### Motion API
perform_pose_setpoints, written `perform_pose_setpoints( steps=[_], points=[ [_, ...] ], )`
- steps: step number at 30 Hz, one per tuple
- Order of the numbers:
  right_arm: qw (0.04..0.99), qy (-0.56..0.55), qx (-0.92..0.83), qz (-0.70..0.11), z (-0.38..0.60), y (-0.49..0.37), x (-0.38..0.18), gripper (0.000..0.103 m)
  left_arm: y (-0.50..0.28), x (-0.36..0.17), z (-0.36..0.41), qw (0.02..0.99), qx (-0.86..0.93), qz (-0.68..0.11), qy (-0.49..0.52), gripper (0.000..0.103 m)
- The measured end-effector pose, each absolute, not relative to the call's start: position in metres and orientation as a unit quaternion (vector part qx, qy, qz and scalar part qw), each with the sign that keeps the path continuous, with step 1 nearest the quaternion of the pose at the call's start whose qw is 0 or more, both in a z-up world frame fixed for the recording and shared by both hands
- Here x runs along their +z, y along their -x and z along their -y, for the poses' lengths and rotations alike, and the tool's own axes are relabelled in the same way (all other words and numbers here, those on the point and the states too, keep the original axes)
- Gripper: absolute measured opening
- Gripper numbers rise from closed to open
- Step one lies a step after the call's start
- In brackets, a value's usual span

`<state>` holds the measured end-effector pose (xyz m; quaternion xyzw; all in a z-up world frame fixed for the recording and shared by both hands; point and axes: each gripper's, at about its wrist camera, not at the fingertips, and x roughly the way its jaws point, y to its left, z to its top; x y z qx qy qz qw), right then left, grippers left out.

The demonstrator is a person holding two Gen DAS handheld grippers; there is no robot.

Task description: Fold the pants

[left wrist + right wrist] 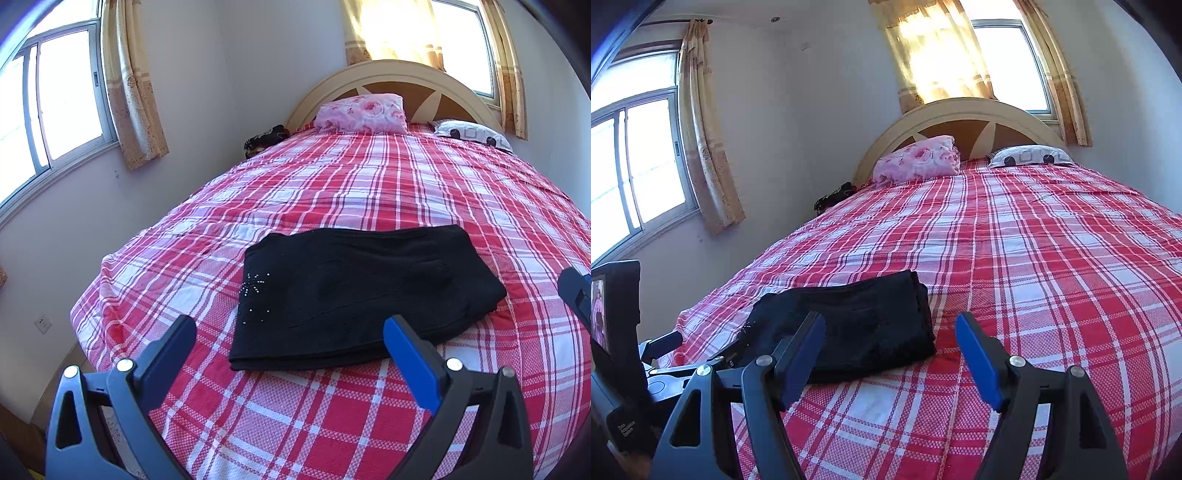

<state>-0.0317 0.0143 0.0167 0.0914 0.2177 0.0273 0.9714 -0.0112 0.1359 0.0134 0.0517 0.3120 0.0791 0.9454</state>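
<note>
- Black pants (pixel 354 295) lie folded on the plaid bedspread (pixel 369 192).
- Left gripper (pixel 291 332) hovers just short, jaws wide, empty.
- Right gripper (pixel 890 328) likewise gapes, holding nothing.

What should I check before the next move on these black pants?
1. Left gripper empty, jaws open: ok.
2. Right gripper empty, jaws open: ok.
3. Black pants folded into a compact stack and lying flat on the plaid bedspread: ok.
4. Both grippers clear of the cloth, nothing pinched: ok.
5. Layers squared up: not ok, the right end looks uneven, with edges stepped in the right wrist view.
6. Underside of the stack smooth: cannot tell, hidden.
</note>
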Motion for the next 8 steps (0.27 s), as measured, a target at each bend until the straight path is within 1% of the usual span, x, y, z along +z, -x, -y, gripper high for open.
perform_pose_setpoints(
  steps=[8],
  points=[
    [0.971, -0.096, 0.025, -0.216, -0.0117, 0.034, 0.0177, 0.075, 0.0117, 0.0133, -0.1317, 0.945, 0.073, -0.314, -0.054, 0.103]
  ],
)
